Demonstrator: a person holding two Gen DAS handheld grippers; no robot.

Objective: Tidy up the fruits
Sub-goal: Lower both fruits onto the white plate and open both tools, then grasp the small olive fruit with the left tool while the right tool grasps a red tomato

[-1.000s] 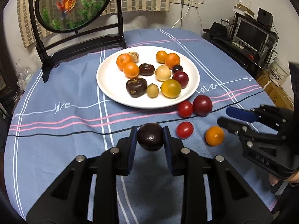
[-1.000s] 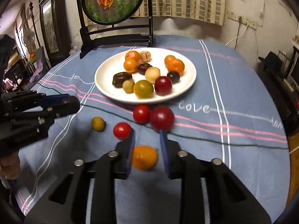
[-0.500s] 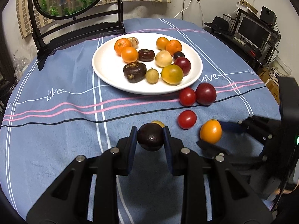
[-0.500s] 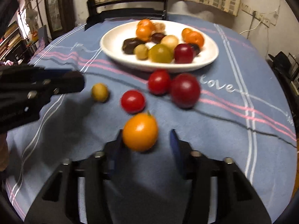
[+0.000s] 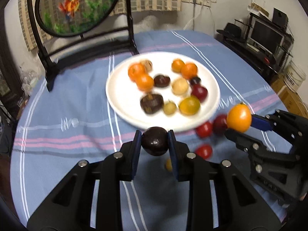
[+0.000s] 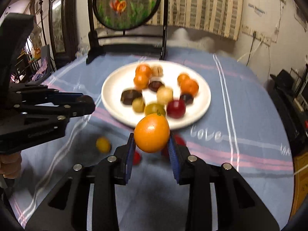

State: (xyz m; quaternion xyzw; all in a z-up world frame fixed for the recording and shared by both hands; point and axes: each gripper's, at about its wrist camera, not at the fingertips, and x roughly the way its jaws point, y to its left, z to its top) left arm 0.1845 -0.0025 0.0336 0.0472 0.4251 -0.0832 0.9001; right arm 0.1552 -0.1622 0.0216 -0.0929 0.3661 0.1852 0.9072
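Left gripper: fingers closed on a dark purple fruit, one blue pad against each side of it. The fruit sits at the fingertips, lifted clear of the table.

Right gripper: fingers closed on an orange tomato, held between the pads at the tips, stem end up and off the cloth. In the left wrist view the same tomato shows at the tip of the right gripper, to the right of the left fingers and slightly ahead of them.

Ahead of both pairs of fingers: white plate on the blue striped tablecloth, carrying a mix of fruit: several orange ones at the far side, two dark brown ones, pale round ones, a yellow-green tomato and a dark red one near the front rim. Background is motion-blurred in both views, so fine detail on the plate cannot be read.

On the table between the fingers and the plate: three red tomatoes, two just off the plate's near rim and one closer, just right of the left fingers. A small yellow fruit lies to the left of the right fingers; in the left view it is mostly hidden behind the left gripper's right finger.

Beyond the plate, at the far edge of the table: a round decorative screen in a black stand.
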